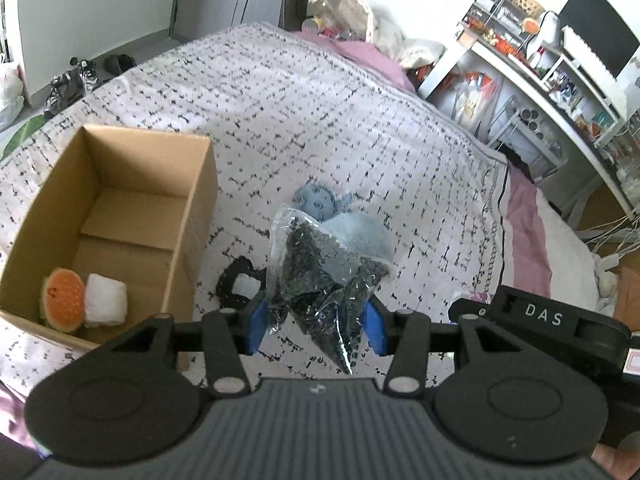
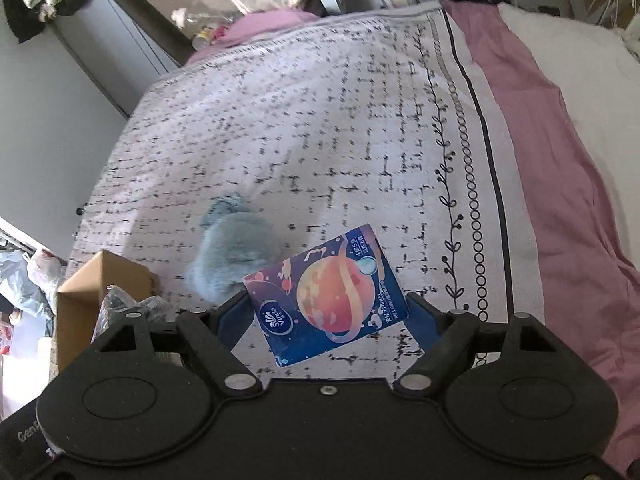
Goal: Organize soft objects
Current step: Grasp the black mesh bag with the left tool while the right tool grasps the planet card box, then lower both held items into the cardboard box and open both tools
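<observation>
Left gripper (image 1: 316, 330): a clear plastic bag of dark material (image 1: 320, 280) sits between the blue pads (image 1: 256, 330), raised above the bedspread (image 1: 320, 112). The jaws stand partly closed, pinching the bag's lower portion; its upper part rises forward of the fingers and its bottom corner hangs below them.

Right gripper (image 2: 328, 320): a blue tissue pack with a planet print (image 2: 332, 296) lies tilted between the fingers. The jaws are set fairly wide, each pad against a side of the pack, holding it above the bedspread (image 2: 320, 120).

A light blue plush toy (image 1: 340, 220) lies on the cover just beyond the left gripper's bag; in the right wrist view the same toy (image 2: 232, 252) lies just beyond and left of the tissue pack. A black ring-shaped item (image 1: 238, 286) lies on the cover between the toy and the cardboard box (image 1: 200, 208).

The box stands open to the left of the left gripper, near it. Inside, at its near end, an orange round plush (image 1: 64, 298) and a white soft item (image 1: 106, 300) sit touching. The box's far half is bare cardboard.

The bedspread extends widely beyond the toy. Its bordered edge (image 2: 476, 152) runs along the right, with pink sheet (image 2: 560, 200) beyond.
</observation>
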The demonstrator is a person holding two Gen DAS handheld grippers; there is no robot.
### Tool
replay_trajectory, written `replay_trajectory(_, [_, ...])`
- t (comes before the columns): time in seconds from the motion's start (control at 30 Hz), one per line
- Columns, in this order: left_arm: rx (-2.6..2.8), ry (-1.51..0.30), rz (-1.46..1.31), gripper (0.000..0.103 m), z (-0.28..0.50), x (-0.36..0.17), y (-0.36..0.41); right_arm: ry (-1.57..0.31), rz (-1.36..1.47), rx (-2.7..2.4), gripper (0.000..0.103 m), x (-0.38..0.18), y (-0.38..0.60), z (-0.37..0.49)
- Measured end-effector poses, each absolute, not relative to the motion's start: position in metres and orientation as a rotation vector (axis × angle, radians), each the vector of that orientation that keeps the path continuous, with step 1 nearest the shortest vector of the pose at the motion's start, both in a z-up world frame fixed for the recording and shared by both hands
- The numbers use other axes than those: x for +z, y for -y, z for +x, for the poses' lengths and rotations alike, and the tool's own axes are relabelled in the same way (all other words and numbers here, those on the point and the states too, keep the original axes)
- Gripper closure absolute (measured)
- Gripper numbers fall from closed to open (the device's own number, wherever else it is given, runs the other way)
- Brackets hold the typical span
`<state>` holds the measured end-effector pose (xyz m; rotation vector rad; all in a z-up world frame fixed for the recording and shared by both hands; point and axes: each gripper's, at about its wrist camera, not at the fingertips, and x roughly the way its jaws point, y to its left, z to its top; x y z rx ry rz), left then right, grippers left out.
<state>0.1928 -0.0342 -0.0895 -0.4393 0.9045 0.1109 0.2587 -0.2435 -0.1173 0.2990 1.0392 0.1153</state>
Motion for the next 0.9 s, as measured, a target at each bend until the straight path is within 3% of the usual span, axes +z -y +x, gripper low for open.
replay_trajectory(0.9, [0.131,-0.796,-0.482,0.054,0.126,-0.041,-0.036,-0.884,0.193,0.247,0.024,-0.029,0.185,0.184])
